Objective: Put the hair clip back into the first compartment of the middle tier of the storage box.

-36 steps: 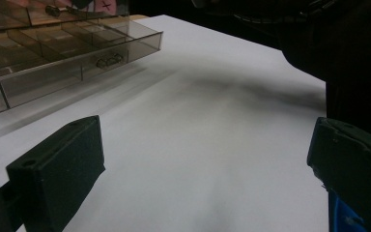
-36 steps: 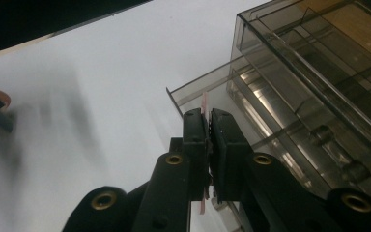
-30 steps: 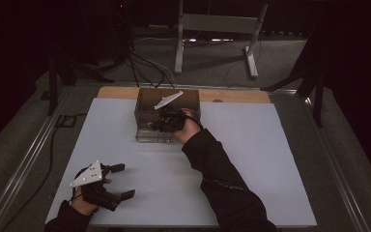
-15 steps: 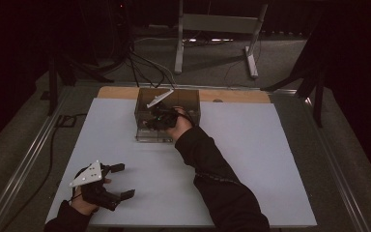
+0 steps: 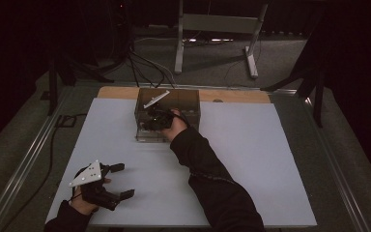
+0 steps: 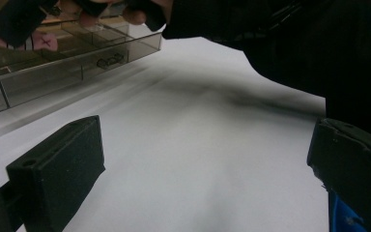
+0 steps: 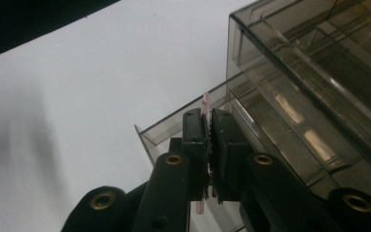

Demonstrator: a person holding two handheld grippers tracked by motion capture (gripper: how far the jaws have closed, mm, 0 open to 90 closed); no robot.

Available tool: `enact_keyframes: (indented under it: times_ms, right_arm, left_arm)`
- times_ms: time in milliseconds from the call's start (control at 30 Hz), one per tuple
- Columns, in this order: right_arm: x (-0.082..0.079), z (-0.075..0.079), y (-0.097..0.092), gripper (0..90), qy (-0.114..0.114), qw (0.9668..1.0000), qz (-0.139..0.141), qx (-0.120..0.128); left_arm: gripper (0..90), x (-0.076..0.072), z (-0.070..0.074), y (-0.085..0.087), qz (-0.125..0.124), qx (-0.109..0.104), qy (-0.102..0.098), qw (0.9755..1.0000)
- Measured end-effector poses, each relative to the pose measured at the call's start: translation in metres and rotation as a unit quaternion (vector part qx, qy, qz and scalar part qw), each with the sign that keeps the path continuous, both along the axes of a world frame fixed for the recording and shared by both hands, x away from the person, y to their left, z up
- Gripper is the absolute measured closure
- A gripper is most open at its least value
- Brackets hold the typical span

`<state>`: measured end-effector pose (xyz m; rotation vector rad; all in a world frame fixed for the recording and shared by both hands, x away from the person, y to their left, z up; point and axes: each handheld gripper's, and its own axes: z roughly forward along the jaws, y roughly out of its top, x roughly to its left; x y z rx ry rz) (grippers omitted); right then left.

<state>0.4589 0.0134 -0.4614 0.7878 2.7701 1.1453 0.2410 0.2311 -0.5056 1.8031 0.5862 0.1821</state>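
Note:
A smoky clear plastic box (image 5: 193, 104) with several compartments stands at the far middle of the white table top (image 5: 270, 169). My right gripper (image 5: 150, 121) reaches over the box's front left part, with its grey plate (image 5: 155, 98) tilted above. In the right gripper view its jaws (image 7: 206, 118) are shut on a thin pink strip (image 7: 205, 100), just beside the box's wall (image 7: 294, 96). My left gripper (image 5: 124, 181) rests open at the near left of the table. Between its jaws (image 6: 203, 159) lies only bare table; the box (image 6: 77, 72) stands beyond them.
The person's right sleeve (image 5: 212, 179) stretches across the middle of the table. A wooden strip (image 5: 232, 95) runs along the far edge. A cable (image 5: 53, 140) trails off the left side, and a metal stand (image 5: 217, 29) is on the floor behind.
My right gripper has moved left and a little lower over the box, still shut. The left gripper has stayed where it was.

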Motion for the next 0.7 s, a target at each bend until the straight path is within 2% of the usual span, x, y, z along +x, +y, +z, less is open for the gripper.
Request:
enact_keyframes:
  times_ms: [167, 233, 367, 433, 600, 700]
  right_arm:
    - [0.001, -0.006, 0.001, 83.8, 0.004, 1.0, -0.001, -0.007]
    - [0.002, -0.007, 0.001, 79.3, 0.004, 1.0, -0.005, -0.006]
    - [0.002, -0.005, -0.002, 63.6, 0.001, 0.9998, -0.02, 0.005]
    - [0.0, -0.003, -0.003, 56.8, -0.003, 0.9998, -0.018, 0.009]
    - [-0.008, 0.007, -0.006, 47.1, 0.001, 0.9996, -0.012, 0.027]
    - [-0.014, 0.011, -0.007, 41.4, -0.005, 0.9995, -0.006, 0.031]
  left_arm:
    - [0.5, 0.0, 0.0, 0.0, 0.0, 0.0, 0.0, 1.0]
    - [0.5, 0.0, 0.0, 0.0, 0.0, 0.0, 0.0, 1.0]
    - [0.5, 0.0, 0.0, 0.0, 0.0, 0.002, 0.0, 1.0]
    - [0.5, 0.0, 0.0, 0.0, 0.0, 0.002, 0.0, 1.0]
    - [0.5, 0.0, -0.001, 0.0, 0.0, 0.004, -0.001, 1.0]
    - [0.5, 0.0, 0.0, -0.001, 0.0, 0.004, -0.001, 1.0]
